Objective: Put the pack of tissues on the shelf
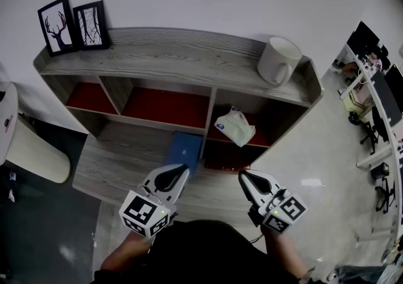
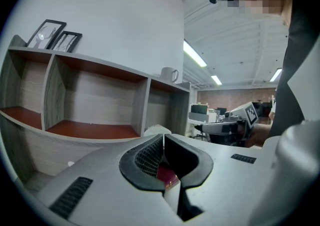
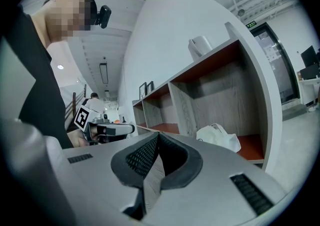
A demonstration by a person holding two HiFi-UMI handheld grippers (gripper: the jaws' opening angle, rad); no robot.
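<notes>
The pack of tissues (image 1: pixel 235 126), white and crumpled with a blue mark, lies on the red floor of the right-hand compartment of the grey wooden shelf (image 1: pixel 176 56). In the right gripper view the pack (image 3: pixel 218 136) rests inside that compartment, well beyond the jaws. My left gripper (image 1: pixel 182 169) and right gripper (image 1: pixel 243 176) hover side by side in front of the shelf, near my body and clear of the pack. Both are shut with nothing between the jaws, as the left gripper (image 2: pixel 163 137) and right gripper (image 3: pixel 158 135) show in their own views.
A white mug (image 1: pixel 279 60) stands on the shelf top at the right and two framed pictures (image 1: pixel 74 24) at the left. A blue flat object (image 1: pixel 184 150) lies on the lower ledge. A white rounded object (image 1: pixel 31 150) is at the left, office desks (image 1: pixel 378 100) at the right.
</notes>
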